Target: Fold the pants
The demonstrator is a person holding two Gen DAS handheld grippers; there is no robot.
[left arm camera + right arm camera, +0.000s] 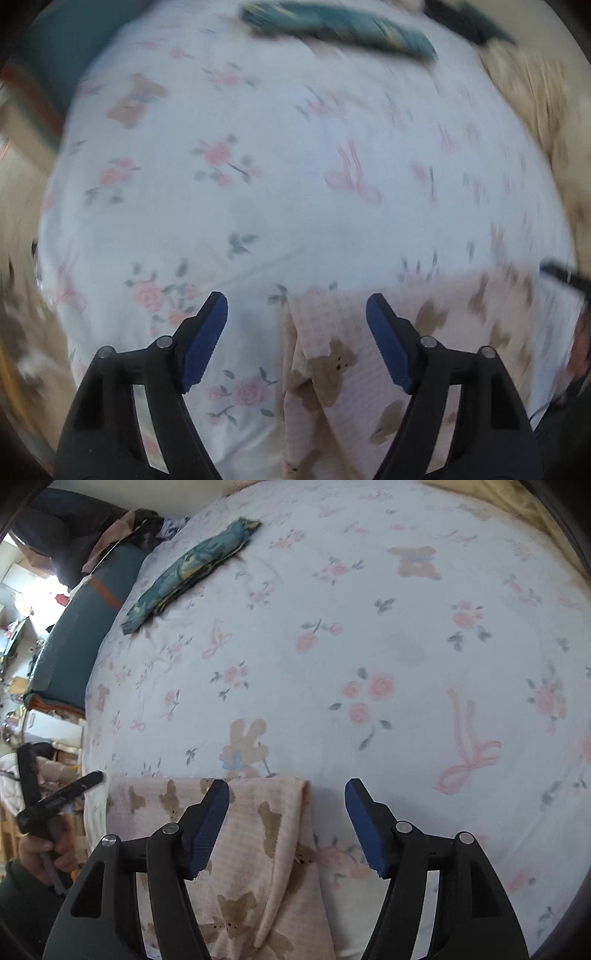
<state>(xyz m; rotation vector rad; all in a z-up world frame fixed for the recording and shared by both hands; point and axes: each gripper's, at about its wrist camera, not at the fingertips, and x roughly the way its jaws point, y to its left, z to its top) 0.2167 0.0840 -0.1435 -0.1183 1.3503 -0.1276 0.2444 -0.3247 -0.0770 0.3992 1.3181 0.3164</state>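
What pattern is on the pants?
Pale pink pants with brown teddy bears, clearest in the right wrist view.

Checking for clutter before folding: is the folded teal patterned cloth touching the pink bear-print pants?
Apart. The right wrist view shows the teal patterned cloth far up the floral sheet, bare sheet separating it from the pink bear-print pants.

Motion blur smears the whole left wrist view; the pants (236, 853) run off the bottom edge; the left gripper (55, 801) is cut by the frame's left side.
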